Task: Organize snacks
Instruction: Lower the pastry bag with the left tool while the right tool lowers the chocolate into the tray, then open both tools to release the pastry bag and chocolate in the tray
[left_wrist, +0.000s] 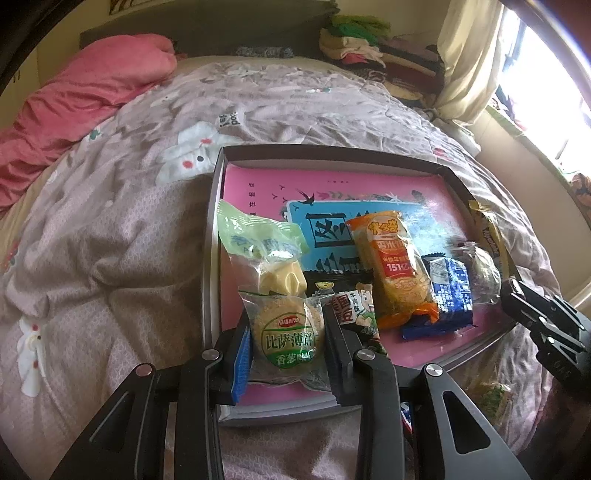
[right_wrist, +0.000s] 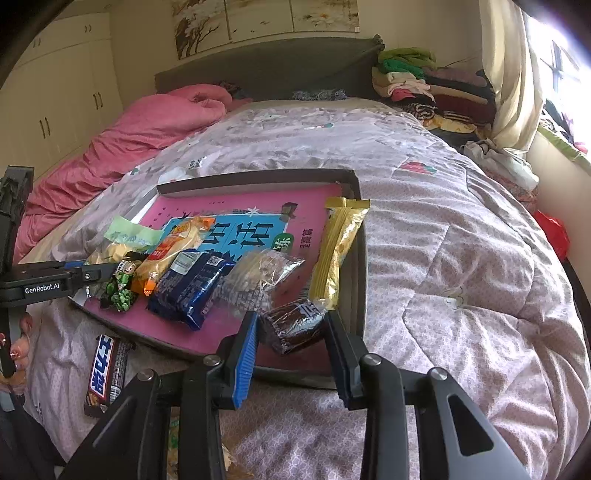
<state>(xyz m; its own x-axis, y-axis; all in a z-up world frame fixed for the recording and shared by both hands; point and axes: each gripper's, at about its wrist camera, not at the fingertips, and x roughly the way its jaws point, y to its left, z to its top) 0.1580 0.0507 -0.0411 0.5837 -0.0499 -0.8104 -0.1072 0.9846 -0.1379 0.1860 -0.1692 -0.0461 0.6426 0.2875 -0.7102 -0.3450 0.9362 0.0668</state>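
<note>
Left fingers: the left gripper (left_wrist: 288, 345) has its two fingers on either side of a round cracker packet (left_wrist: 286, 338) at the near edge of the box lid (left_wrist: 212, 236); both pads seem to touch the wrapper, so I judge it lightly clamped.
Right fingers: the right gripper (right_wrist: 291, 343) straddles a small dark brown candy (right_wrist: 293, 326) at the lid's near right corner; a sliver of gap shows on each side, so the fingers read as parted, not yet squeezing.
Snacks in the lid: green bag (left_wrist: 258, 240), orange rice cracker pack (left_wrist: 393, 266), blue biscuit pack (right_wrist: 192, 286), clear wrapped cake (right_wrist: 258, 277), gold bar (right_wrist: 338, 251) leaning on the right wall.
Snacks outside: a chocolate bar (right_wrist: 105, 373) lies on the quilt just beside the lid's near left side.
Doing it well: squeeze gently, since crackers break; centre the candy between the pads before closing; lift straight so neighbours are not dragged.
Surface: a soft, rumpled quilt (right_wrist: 461, 258), so the lid may tip under pressure.
Room: bedroom, pink blanket (left_wrist: 74, 107), folded clothes (right_wrist: 424, 85), bright window on the right.
</note>
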